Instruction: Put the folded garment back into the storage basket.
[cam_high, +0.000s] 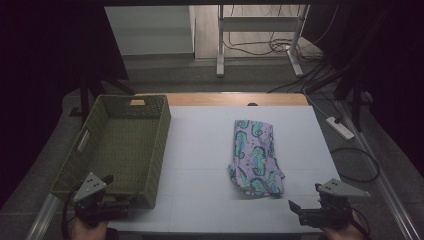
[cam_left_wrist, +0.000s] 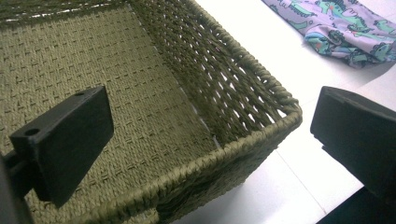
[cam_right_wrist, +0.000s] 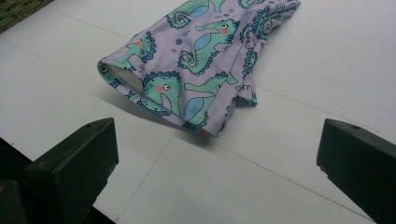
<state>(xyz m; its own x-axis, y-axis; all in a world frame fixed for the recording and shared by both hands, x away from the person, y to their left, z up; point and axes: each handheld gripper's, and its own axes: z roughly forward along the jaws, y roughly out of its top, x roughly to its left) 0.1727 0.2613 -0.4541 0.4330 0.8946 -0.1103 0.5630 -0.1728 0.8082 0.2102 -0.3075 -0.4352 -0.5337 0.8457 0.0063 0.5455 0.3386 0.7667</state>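
Note:
A folded lilac garment with green seahorse print (cam_high: 255, 157) lies on the white table (cam_high: 200, 150), right of centre; its near hem (cam_right_wrist: 187, 74) shows in the right gripper view. An empty olive woven basket (cam_high: 117, 145) stands at the table's left. My left gripper (cam_high: 112, 200) is held at the basket's near right corner (cam_left_wrist: 280, 116), jaws wide apart, nothing between them. My right gripper (cam_high: 300, 207) hovers at the table's front edge, just short of the garment, open and empty.
The table's front edge runs just ahead of both hands. Bare white surface lies between basket and garment. Beyond the table stand a metal frame (cam_high: 260, 35), loose cables and a power strip (cam_high: 340, 127) on the floor.

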